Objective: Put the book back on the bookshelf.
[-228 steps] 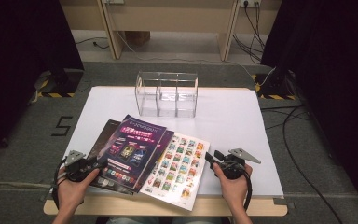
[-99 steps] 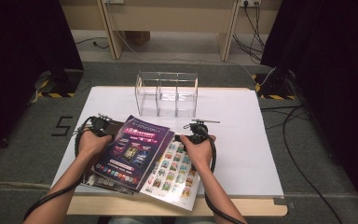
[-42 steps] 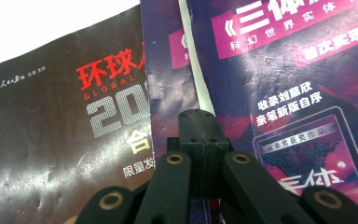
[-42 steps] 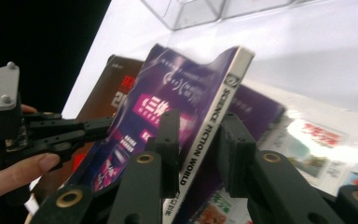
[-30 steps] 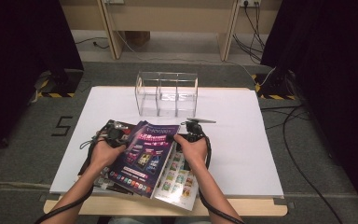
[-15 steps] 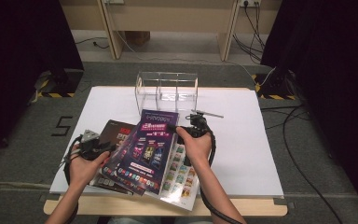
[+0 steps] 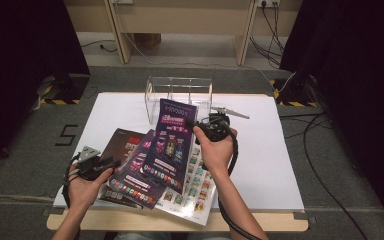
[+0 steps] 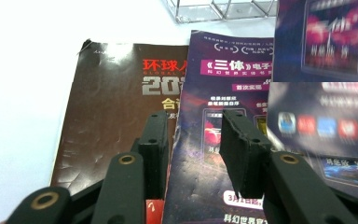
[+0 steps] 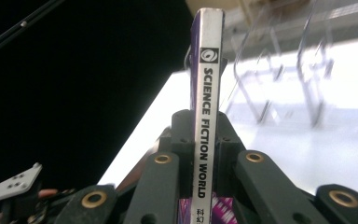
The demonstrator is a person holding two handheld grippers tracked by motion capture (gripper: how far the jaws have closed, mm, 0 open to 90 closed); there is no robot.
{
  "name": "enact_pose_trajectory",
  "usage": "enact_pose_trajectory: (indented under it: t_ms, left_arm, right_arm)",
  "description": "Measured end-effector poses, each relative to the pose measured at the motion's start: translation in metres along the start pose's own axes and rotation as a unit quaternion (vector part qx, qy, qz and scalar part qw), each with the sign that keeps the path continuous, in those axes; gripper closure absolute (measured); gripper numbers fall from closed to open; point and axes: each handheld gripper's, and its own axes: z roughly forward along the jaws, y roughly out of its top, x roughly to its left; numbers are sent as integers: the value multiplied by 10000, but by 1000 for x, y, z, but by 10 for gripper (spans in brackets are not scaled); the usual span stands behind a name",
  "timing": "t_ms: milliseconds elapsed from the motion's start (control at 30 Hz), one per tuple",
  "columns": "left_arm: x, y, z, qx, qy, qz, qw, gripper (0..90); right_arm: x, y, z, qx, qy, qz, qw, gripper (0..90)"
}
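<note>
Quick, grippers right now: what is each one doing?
Left gripper: open, jaws just opened, nothing between them, over the brown magazine.
Right gripper: shut on the purple magazine, gripped at its spine.

I watch a grey carpet floor [image 7: 25, 145], black curtains [image 7: 22, 45], wooden table legs [image 7: 117, 30] and trailing cables [image 7: 325, 125].

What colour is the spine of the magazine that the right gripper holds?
White, with black letters; the spine of the magazine shows best in the right gripper view.
</note>
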Motion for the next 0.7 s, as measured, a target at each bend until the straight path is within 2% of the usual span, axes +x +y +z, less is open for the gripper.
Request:
enact_pose_trajectory:
  t_ms: [100, 267, 700]
  left_arm:
    - [-1, 0, 1, -58, 11, 16, 10000, 613]
    - [-1, -2, 0, -92, 35, 10, 10000, 611]
    - [0, -3, -2, -131, 60, -6, 9999, 609]
  right_arm:
    - [8, 10, -5, -258, -235, -299, 9989, 830]
    - [13, 19, -8, -494, -402, -485, 9968, 830]
    - [14, 38, -2, -879, -720, -708, 9910, 830]
